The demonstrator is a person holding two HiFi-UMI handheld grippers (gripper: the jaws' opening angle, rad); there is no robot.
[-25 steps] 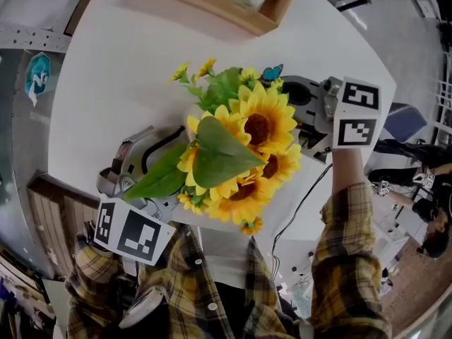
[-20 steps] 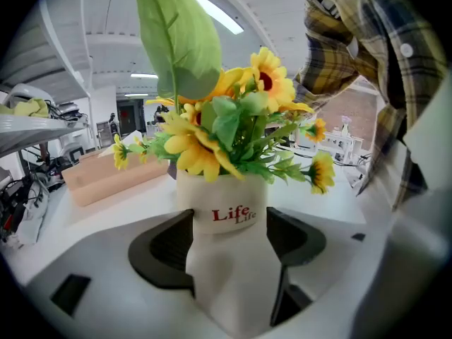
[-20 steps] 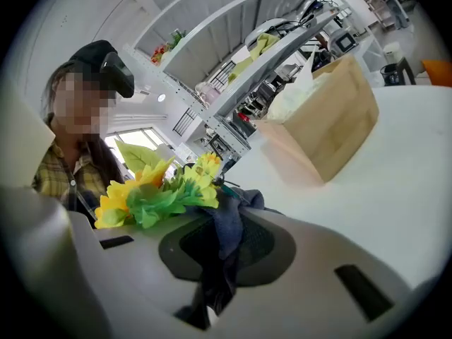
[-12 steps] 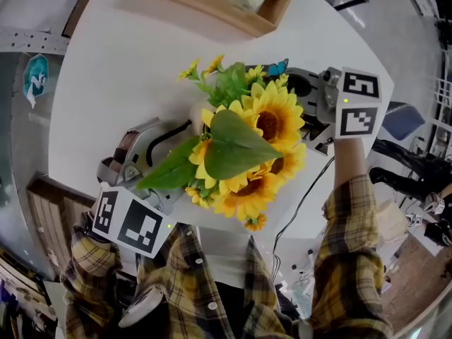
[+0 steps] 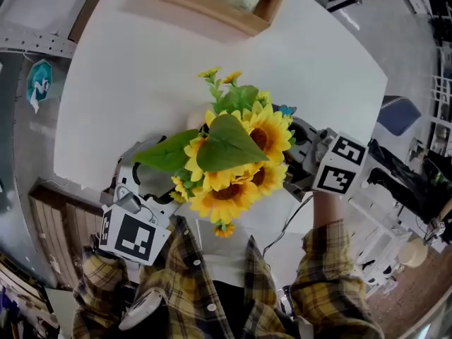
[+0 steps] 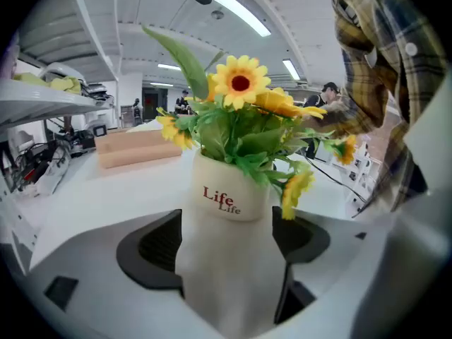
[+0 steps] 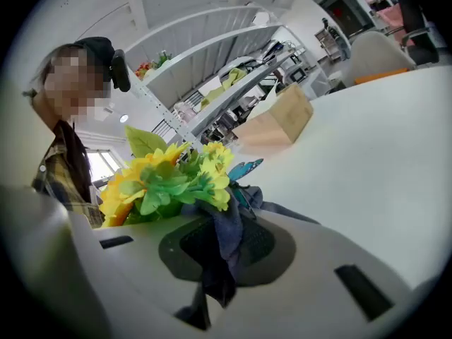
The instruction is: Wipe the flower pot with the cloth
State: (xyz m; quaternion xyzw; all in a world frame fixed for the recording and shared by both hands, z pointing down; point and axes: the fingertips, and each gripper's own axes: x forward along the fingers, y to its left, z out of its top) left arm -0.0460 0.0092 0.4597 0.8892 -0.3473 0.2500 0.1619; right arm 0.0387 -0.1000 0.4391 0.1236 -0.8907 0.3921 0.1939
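The cream ceramic flower pot point(image 6: 224, 210) with red "Life" lettering stood upright between the jaws of my left gripper point(image 6: 227, 242), at the near side of the white round table point(image 5: 127, 69). The dark pads lay against its two sides. Those jaws had just been widening, yet the pot looked held between them. I could not tell whether its base rested on the table.

A bunch of artificial yellow sunflowers point(image 5: 240, 154) with broad green leaves filled the pot and hid it almost wholly from above. A small blue butterfly point(image 7: 247, 168) sat among the blooms.

On the pot's other side, my right gripper point(image 7: 227, 239) had its jaws closed on the dark blue cloth point(image 7: 220, 281), which hung bunched between the pads, just beside the flowers.

A light wooden tray point(image 5: 233, 16) lay at the table's far edge, well apart.
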